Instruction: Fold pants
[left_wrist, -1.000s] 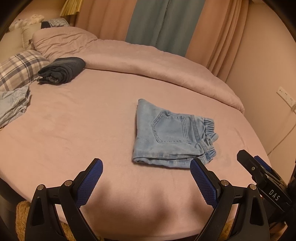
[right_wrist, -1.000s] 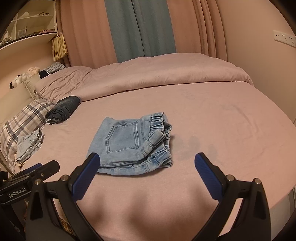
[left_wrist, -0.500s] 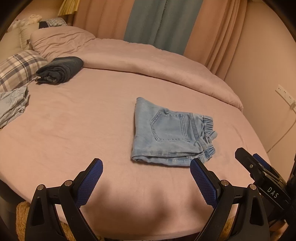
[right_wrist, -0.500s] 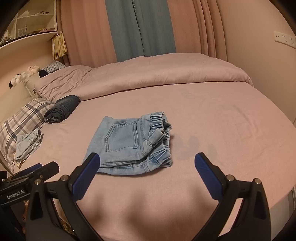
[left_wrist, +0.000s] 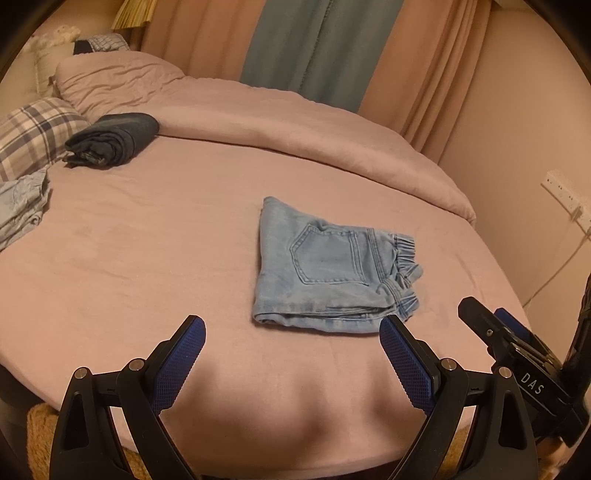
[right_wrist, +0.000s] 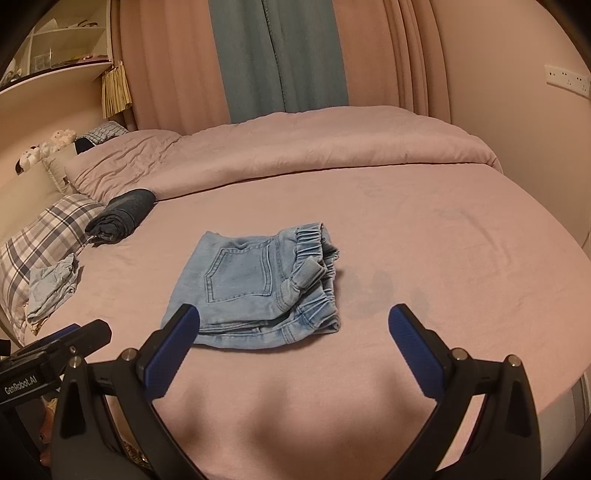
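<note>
Light blue denim pants (left_wrist: 328, 266) lie folded into a small square on the pink bed, back pocket up, elastic waistband to the right. They also show in the right wrist view (right_wrist: 258, 288). My left gripper (left_wrist: 291, 332) is open and empty, held above the bed's near edge, short of the pants. My right gripper (right_wrist: 295, 321) is open and empty, also short of the pants. The right gripper's body shows at the right in the left wrist view (left_wrist: 517, 354), and the left gripper's body (right_wrist: 51, 350) at the left in the right wrist view.
A rolled dark garment (left_wrist: 110, 138) lies at the back left by a plaid pillow (left_wrist: 33, 133). A crumpled light blue garment (left_wrist: 18, 210) lies at the left edge. A pink duvet (left_wrist: 295, 122) is bunched along the back. Curtains and a wall stand behind.
Both grippers have drifted slightly back and left from the pants; the view shifted a little. The pants have not moved, and both grippers stay open.
</note>
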